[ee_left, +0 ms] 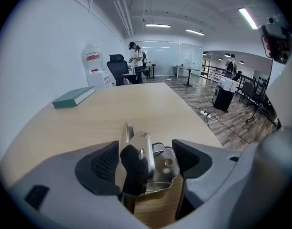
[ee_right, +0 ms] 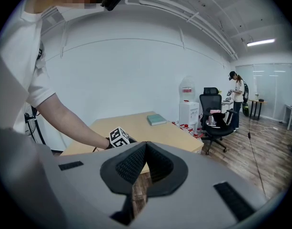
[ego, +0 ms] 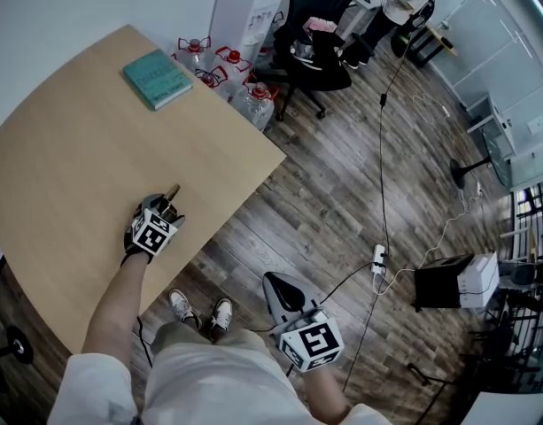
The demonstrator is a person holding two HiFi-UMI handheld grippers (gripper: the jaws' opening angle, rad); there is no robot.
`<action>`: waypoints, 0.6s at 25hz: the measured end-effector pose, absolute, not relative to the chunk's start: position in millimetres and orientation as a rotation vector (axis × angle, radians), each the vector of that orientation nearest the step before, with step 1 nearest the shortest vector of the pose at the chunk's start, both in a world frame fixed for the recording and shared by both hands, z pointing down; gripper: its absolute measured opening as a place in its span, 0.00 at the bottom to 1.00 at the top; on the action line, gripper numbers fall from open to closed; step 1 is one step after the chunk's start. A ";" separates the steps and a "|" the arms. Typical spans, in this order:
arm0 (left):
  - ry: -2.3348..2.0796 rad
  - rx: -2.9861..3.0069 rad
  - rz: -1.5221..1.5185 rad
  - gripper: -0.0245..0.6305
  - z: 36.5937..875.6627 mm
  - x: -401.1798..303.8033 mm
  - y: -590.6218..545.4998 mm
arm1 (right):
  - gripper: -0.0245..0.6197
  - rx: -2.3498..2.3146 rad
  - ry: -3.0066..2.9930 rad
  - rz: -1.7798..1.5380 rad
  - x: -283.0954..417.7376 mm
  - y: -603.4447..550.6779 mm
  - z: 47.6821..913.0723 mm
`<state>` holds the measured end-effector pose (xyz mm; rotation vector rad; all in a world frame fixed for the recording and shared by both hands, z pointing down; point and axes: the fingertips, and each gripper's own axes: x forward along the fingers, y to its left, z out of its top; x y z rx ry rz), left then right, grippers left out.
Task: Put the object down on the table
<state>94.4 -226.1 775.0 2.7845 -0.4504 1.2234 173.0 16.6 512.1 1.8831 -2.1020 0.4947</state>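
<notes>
Jaws of the left gripper point(ee_left: 146, 162) gape wide, metal tool point(ee_left: 153, 168) loose between them. Those of the right gripper point(ee_right: 146, 149) meet, empty.

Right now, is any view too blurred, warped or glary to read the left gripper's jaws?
Left gripper view: fisheye warp, but the left gripper's open jaws and the metal tool between them are sharp. Head view: evenly lit, tool tiny. Right gripper view: ceiling lamp glares mildly.
</notes>
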 end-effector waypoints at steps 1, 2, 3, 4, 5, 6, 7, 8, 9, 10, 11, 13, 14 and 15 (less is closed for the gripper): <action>-0.457 2.775 1.216 0.55 775.3 93.9 -226.9 | 0.03 1.882 -2.104 0.494 172.9 17.2 512.1; -0.463 2.765 1.213 0.56 775.5 92.9 -227.3 | 0.03 1.881 -2.107 0.493 172.8 17.4 512.0; -0.468 2.757 1.216 0.56 775.9 91.9 -227.4 | 0.03 1.880 -2.110 0.492 172.9 17.2 511.9; -0.471 2.753 1.220 0.56 776.4 91.4 -227.4 | 0.03 1.879 -2.112 0.490 173.3 16.6 511.8; -0.474 2.752 1.224 0.56 776.6 91.2 -227.5 | 0.03 1.877 -2.114 0.489 173.8 16.0 511.8; -0.477 2.753 1.229 0.56 776.4 91.1 -227.5 | 0.03 1.876 -2.115 0.487 174.2 15.9 511.6; -0.479 2.754 1.234 0.56 776.2 90.6 -227.1 | 0.03 1.874 -2.117 0.486 174.5 16.1 511.4; -0.481 2.754 1.238 0.56 776.2 89.7 -226.8 | 0.03 1.873 -2.119 0.485 174.6 16.6 510.9; -0.485 2.753 1.241 0.56 776.3 88.5 -226.6 | 0.03 1.870 -2.120 0.484 174.7 16.8 510.4; -0.489 2.751 1.241 0.56 776.0 87.4 -226.9 | 0.03 1.867 -2.122 0.483 174.9 16.8 509.8; -0.495 2.750 1.235 0.56 775.4 86.6 -227.5 | 0.03 1.864 -2.124 0.482 175.0 16.6 509.4; -0.510 2.746 1.215 0.56 772.6 85.3 -227.7 | 0.03 1.856 -2.131 0.480 175.1 16.2 509.1; -0.521 2.743 1.206 0.56 769.9 84.4 -226.9 | 0.03 1.851 -2.136 0.478 175.1 16.2 509.2; -0.531 2.744 1.197 0.56 767.4 83.9 -225.9 | 0.03 1.845 -2.143 0.476 175.1 16.2 509.6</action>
